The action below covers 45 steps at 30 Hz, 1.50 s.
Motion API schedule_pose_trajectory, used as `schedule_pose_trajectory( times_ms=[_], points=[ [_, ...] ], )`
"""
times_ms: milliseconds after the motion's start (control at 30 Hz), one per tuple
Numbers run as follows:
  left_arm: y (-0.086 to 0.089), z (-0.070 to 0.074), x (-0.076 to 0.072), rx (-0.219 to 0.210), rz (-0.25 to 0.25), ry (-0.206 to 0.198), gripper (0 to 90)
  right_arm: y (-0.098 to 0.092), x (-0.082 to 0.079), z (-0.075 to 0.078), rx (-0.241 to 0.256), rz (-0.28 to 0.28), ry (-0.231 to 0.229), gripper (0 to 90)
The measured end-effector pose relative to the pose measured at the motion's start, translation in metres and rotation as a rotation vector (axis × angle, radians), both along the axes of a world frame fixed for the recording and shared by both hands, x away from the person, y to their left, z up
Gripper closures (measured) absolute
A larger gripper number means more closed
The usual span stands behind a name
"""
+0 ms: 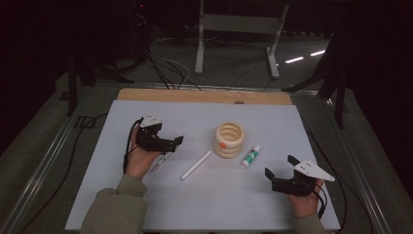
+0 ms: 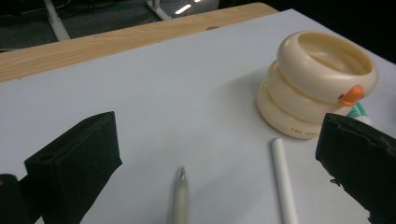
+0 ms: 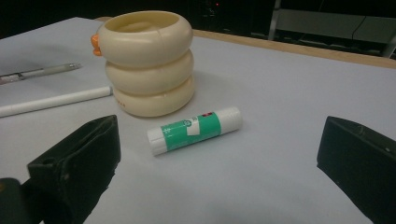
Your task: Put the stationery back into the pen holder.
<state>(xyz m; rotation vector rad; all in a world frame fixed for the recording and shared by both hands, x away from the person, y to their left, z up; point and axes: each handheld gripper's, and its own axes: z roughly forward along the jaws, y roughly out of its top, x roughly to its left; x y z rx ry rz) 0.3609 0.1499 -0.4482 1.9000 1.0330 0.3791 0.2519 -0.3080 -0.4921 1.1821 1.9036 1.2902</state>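
A cream holder point(image 1: 229, 139) made of three stacked rings, with a small orange knob, stands upright at the middle of the white table mat point(image 1: 272, 117). A green-and-white glue stick point(image 1: 251, 156) lies just to its right, and a white stick point(image 1: 196, 165) lies to its lower left. A grey pen point(image 1: 160, 161) rests by the left hand. My left gripper point(image 1: 175, 144) is open just above the pen point(image 2: 180, 196), pointing toward the holder point(image 2: 317, 88). My right gripper point(image 1: 278, 165) is open at the front right, with the glue stick point(image 3: 195, 129) ahead of its jaws.
A strip of wooden table edge point(image 1: 204, 95) runs along the far side of the mat. Beyond it are metal stand legs point(image 1: 199, 48) and cables on a dark floor. The white stick point(image 3: 56, 102) and pen point(image 3: 39, 72) lie left of the holder point(image 3: 149, 65).
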Motion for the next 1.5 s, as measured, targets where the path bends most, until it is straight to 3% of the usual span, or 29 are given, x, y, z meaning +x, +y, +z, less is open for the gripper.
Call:
schedule_pose_trajectory(
  times_ms=[233,733,933,1267,1500],
  points=[
    [0.005,-0.008,0.002,0.012,0.018,0.007,0.2,-0.001,0.000,0.000,0.002,-0.002,0.002,0.0],
    [0.002,-0.028,0.006,0.049,0.021,0.071,0.2,-0.001,0.000,0.000,0.001,0.001,-0.002,0.0],
    [-0.002,-0.038,0.009,0.101,0.024,0.118,0.7,0.000,0.000,0.000,0.000,0.002,-0.001,0.0],
    [-0.010,-0.043,0.010,0.181,0.014,0.190,18.5,0.000,0.000,0.000,-0.001,0.004,0.000,0.0],
    [-0.011,-0.050,0.014,0.241,0.024,0.247,48.4,0.000,0.000,0.000,-0.004,0.005,0.000,0.0]
  ],
)
